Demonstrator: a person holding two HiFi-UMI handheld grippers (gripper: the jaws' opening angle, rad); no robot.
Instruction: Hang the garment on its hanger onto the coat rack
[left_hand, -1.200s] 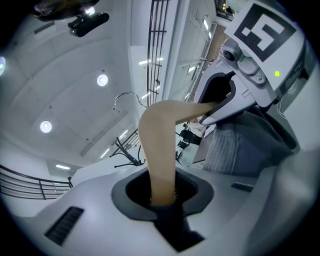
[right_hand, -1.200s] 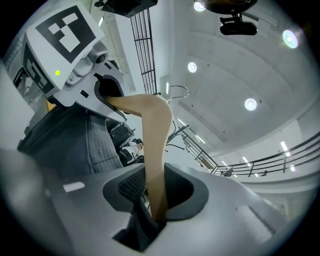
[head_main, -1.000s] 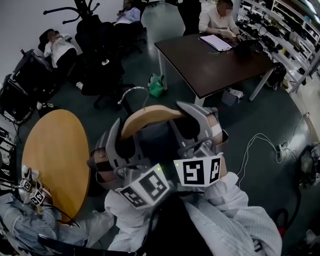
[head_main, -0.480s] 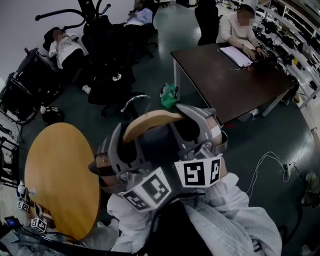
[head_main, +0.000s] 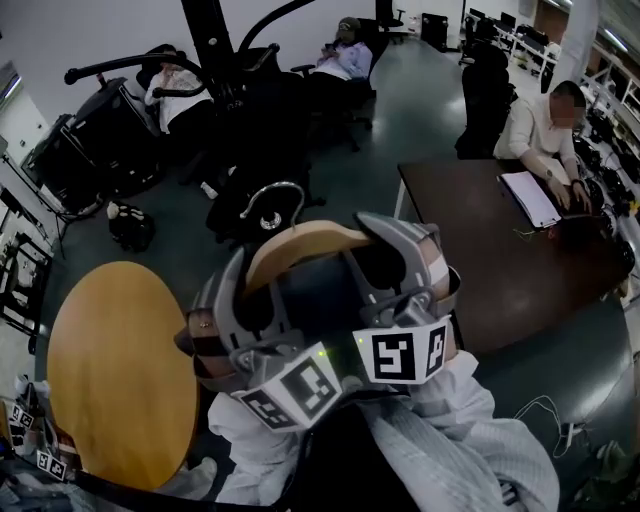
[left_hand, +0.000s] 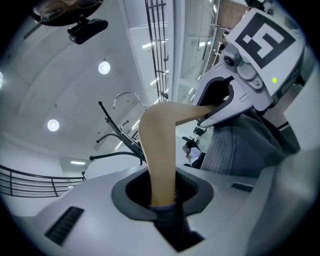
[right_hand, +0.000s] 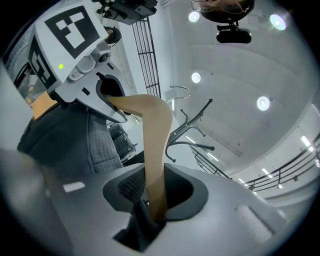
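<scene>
Balance matters: left claw (head_main: 243, 283) and right claw (head_main: 397, 247) clamp the hanger (head_main: 300, 240); aim its hook (head_main: 270, 193) at the coat rack (head_main: 214, 38), 11 o'clock.

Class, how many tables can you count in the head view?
2. A round wooden table at the lower left; a dark rectangular table at the right. More may be hidden outside the view.
</scene>
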